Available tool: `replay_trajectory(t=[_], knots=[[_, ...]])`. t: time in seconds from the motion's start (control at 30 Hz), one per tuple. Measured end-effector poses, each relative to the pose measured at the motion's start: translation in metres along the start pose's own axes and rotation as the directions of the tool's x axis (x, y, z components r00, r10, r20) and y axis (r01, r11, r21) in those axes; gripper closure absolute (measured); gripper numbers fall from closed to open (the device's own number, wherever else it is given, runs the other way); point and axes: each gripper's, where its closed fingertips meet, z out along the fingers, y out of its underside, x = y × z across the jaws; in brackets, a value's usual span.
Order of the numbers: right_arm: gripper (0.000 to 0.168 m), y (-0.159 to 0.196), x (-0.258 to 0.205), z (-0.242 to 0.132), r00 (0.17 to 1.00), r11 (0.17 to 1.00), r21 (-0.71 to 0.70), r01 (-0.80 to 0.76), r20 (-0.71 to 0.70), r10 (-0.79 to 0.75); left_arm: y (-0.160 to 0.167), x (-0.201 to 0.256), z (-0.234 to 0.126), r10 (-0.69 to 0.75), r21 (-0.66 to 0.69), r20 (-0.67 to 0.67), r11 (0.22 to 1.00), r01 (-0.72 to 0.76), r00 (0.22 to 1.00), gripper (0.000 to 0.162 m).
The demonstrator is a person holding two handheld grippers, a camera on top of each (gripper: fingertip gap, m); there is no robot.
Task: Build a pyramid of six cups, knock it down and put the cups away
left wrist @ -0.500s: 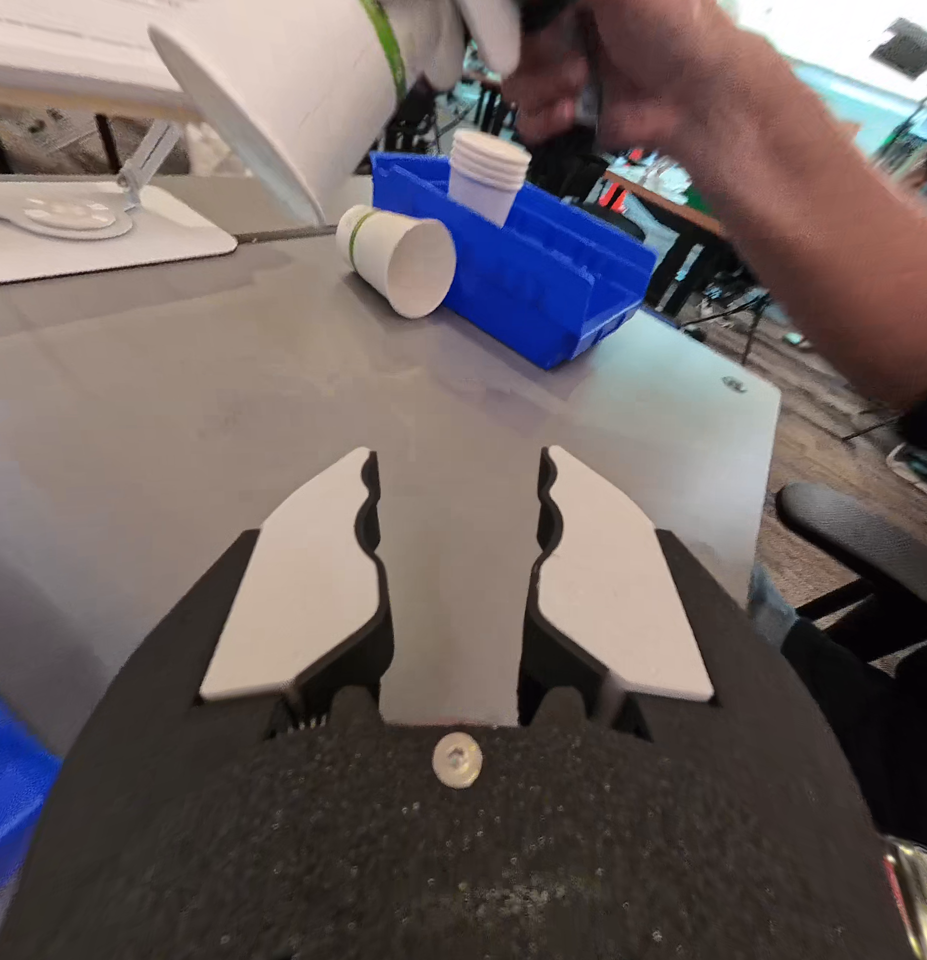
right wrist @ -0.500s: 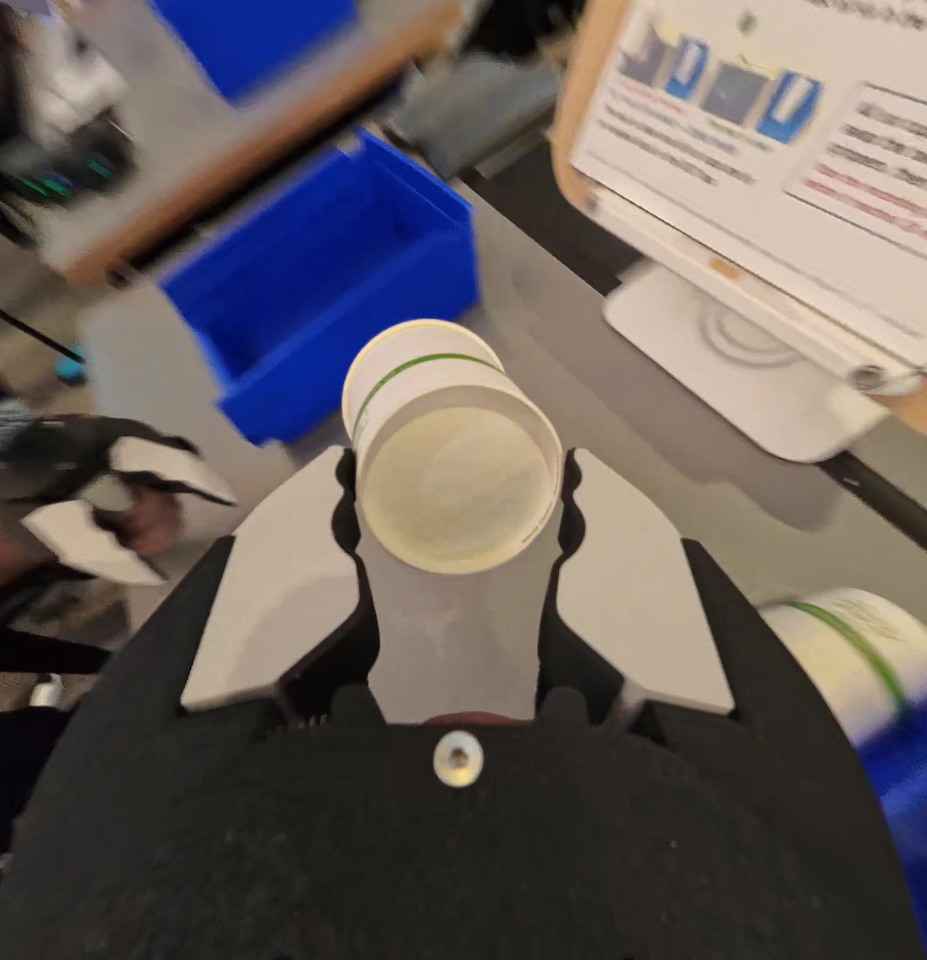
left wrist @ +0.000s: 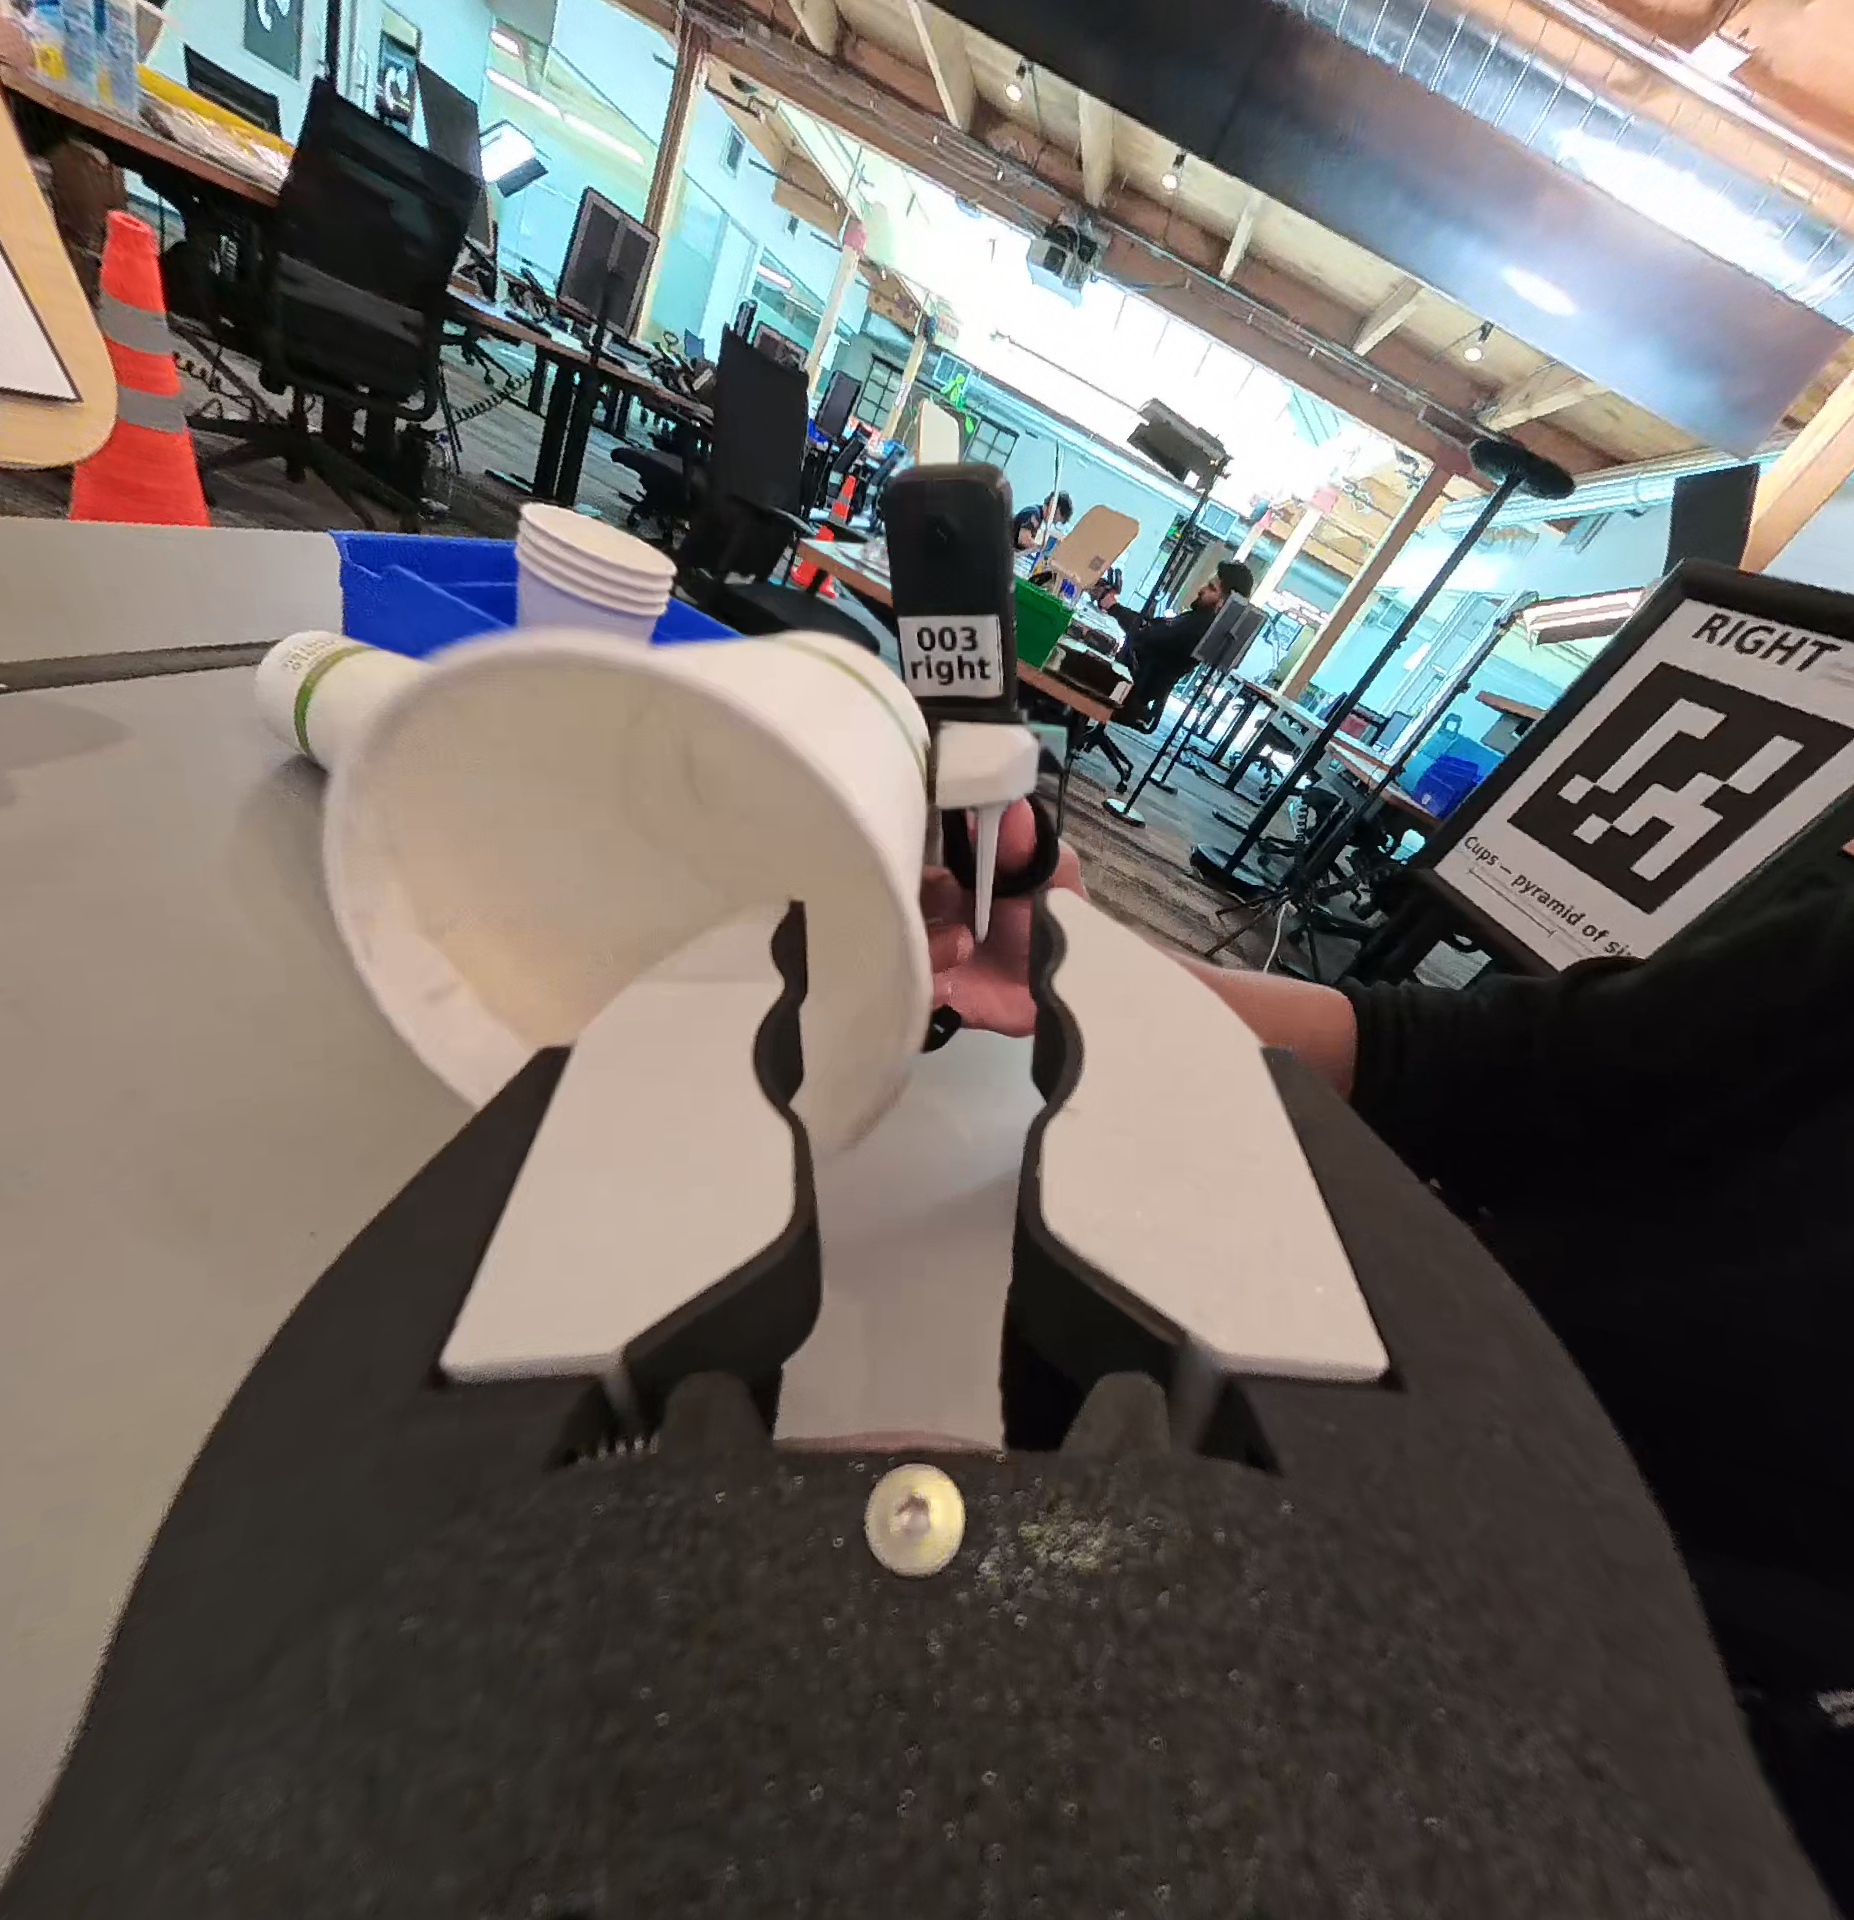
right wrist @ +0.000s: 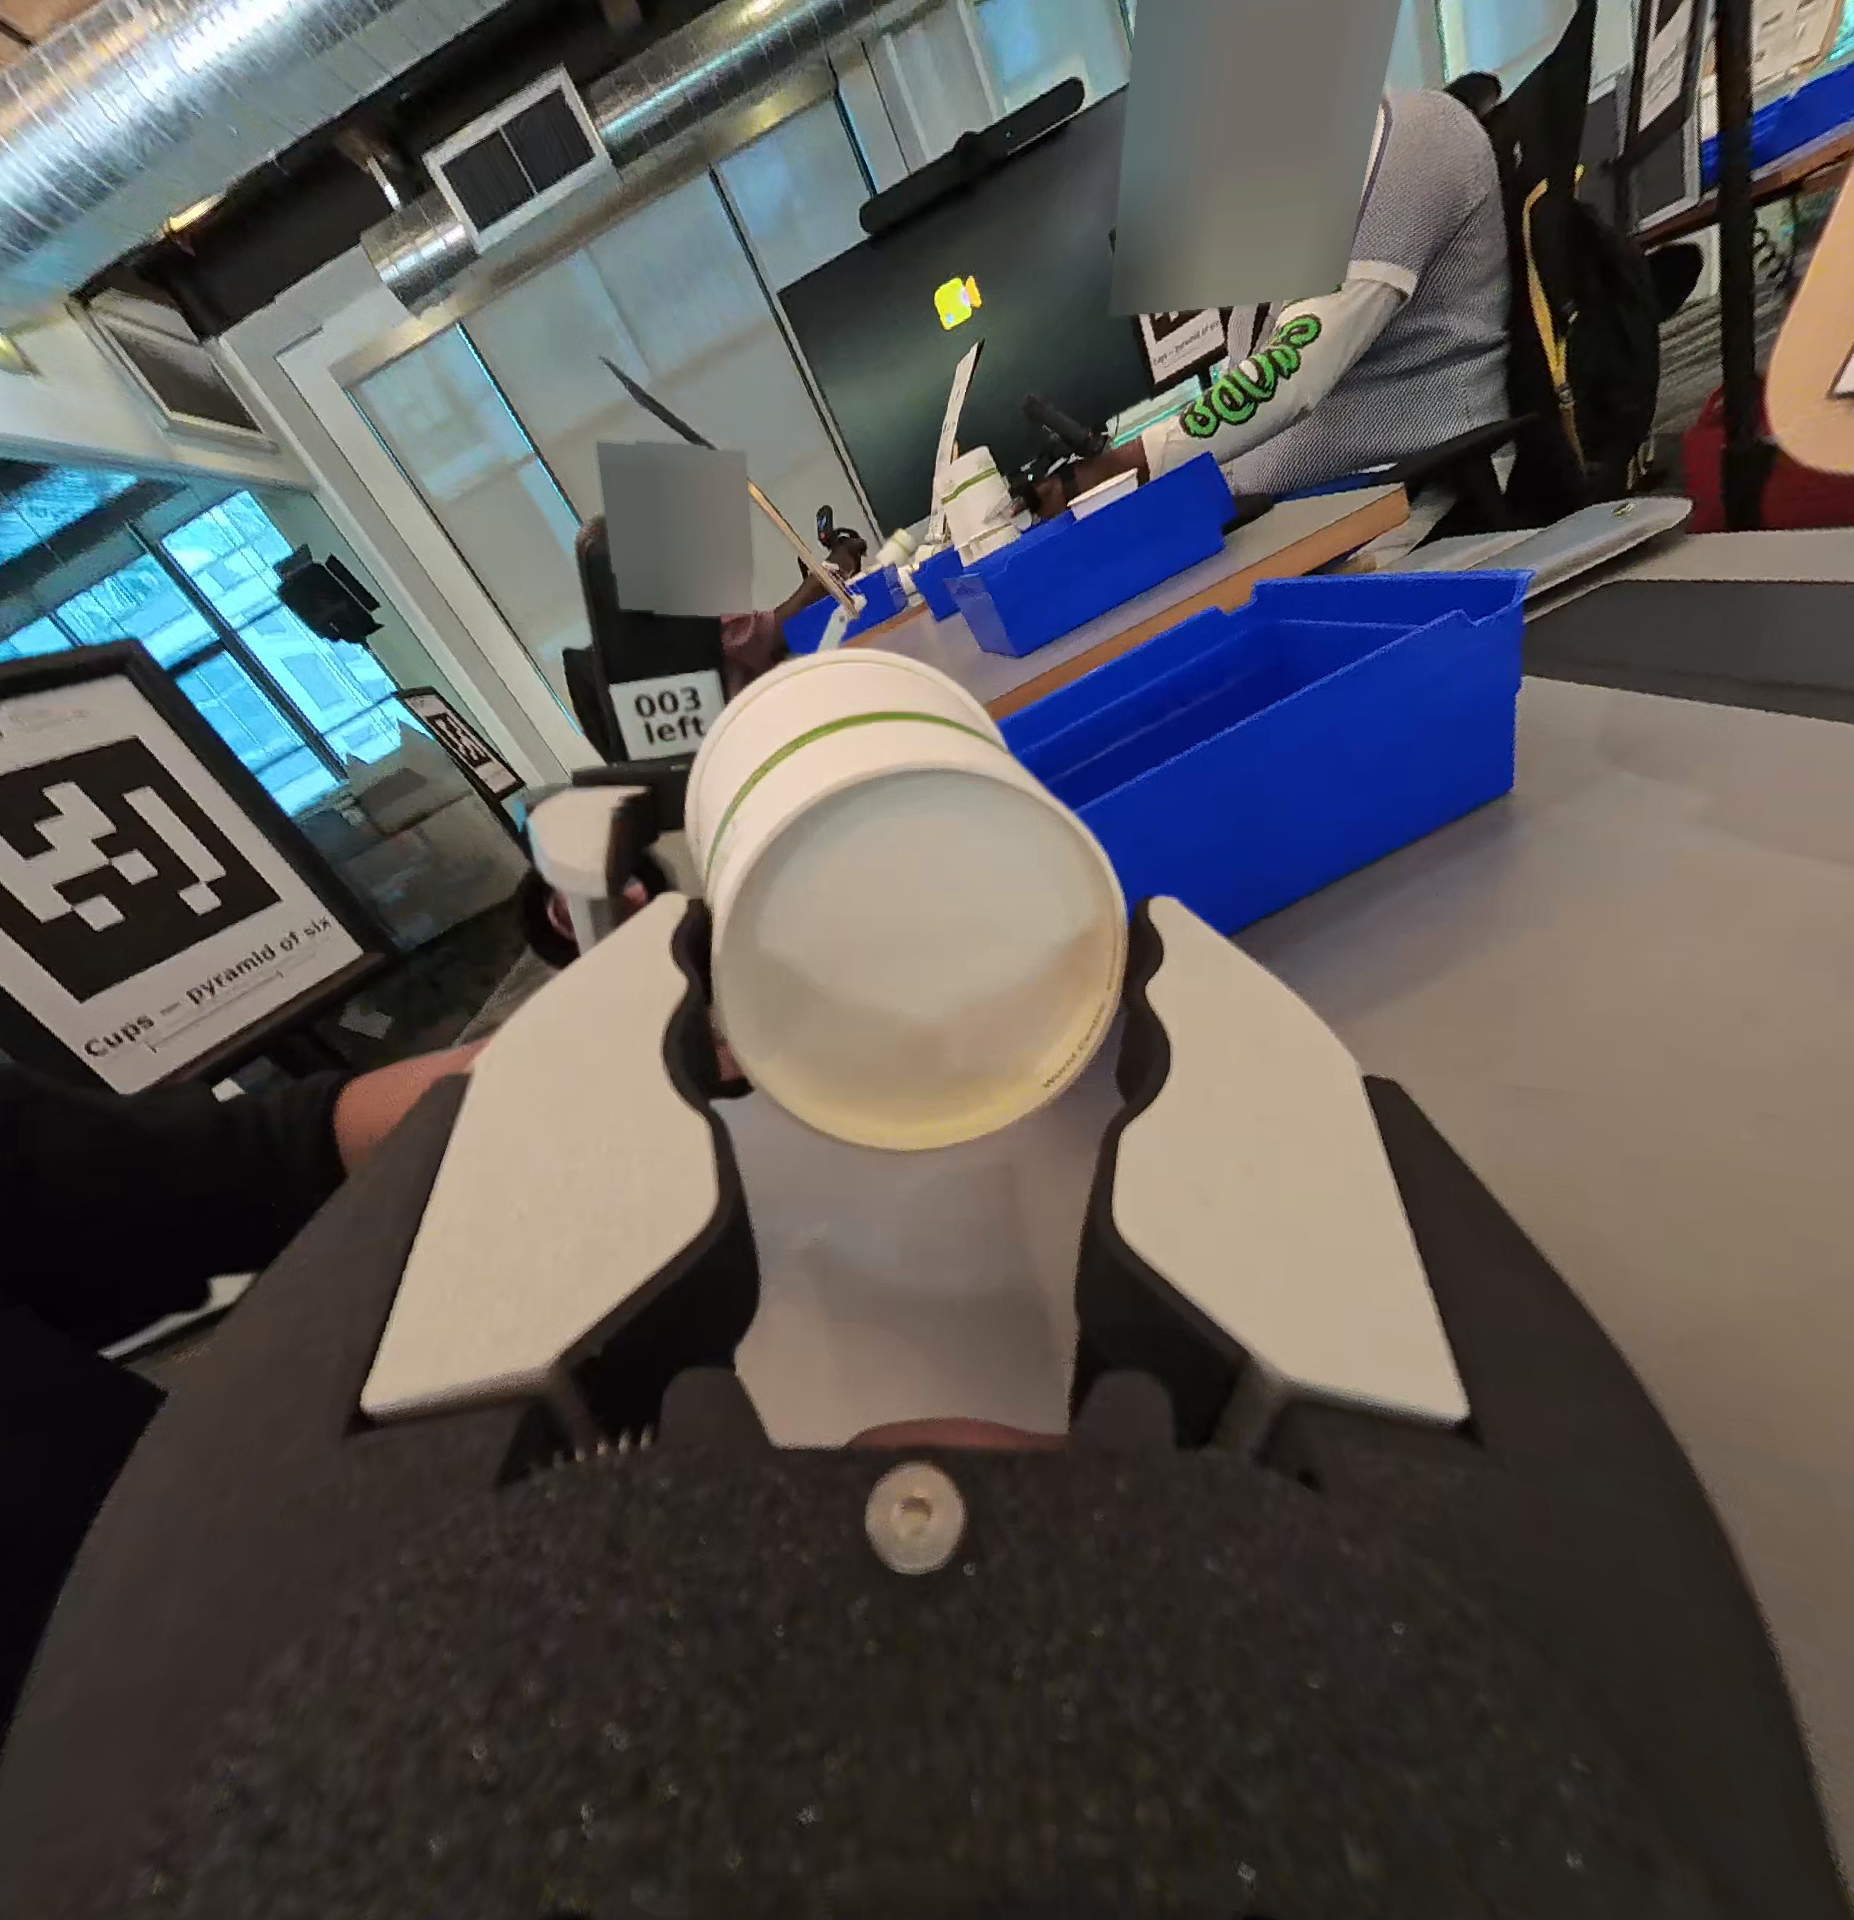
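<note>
My right gripper [right wrist: 918,935] is shut on a white paper cup with a green stripe [right wrist: 902,935], held on its side above the grey table [right wrist: 1577,1039], base toward its camera. In the left wrist view the same cup [left wrist: 611,831] shows its open mouth, with the right gripper [left wrist: 980,862] behind it. My left gripper [left wrist: 918,935] is open. The cup's near rim lies between its fingers, the left finger at the mouth. A stack of cups [left wrist: 590,582] stands in a blue bin [left wrist: 414,603]. One more cup [left wrist: 310,696] lies on the table beside that bin.
Another blue bin [right wrist: 1266,748] stands on the table beyond the held cup. A framed sign with a black-and-white marker [left wrist: 1650,790] stands to the side off the table. People sit at other tables behind. An orange cone [left wrist: 138,364] stands on the floor.
The right gripper has brought the cup down from above to right in front of my left gripper. Both views have swung up and now face each other.
</note>
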Motion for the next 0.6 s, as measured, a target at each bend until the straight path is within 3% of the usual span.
replay_trajectory(t=[0.13,0.27,0.4,0.5,0.6], knots=[[0.093,0.007,-0.001,-0.012,0.996,0.996,0.015,0.09,-0.026,-0.09,0.007,0.002,0.0,-0.026,-0.034,-0.048,0.999,0.025,0.999,0.161],[0.093,0.021,-0.001,-0.026,0.989,0.985,-0.096,0.141,-0.02,-0.144,0.017,0.004,0.003,-0.031,-0.093,-0.084,0.995,0.024,0.996,0.162],[0.08,-0.008,0.0,-0.047,0.987,0.952,-0.265,0.154,0.007,-0.158,0.025,0.009,0.005,0.029,-0.136,-0.098,0.99,-0.043,0.995,0.162],[0.07,-0.02,-0.002,-0.047,0.994,0.861,-0.496,0.112,0.065,-0.092,0.033,0.011,0.009,0.081,-0.163,-0.094,0.982,-0.095,0.992,0.162],[0.056,-0.005,0.0,-0.039,0.994,0.661,-0.743,0.108,0.1,-0.05,0.042,0.014,0.015,0.146,-0.211,-0.081,0.964,-0.16,0.986,0.162]])
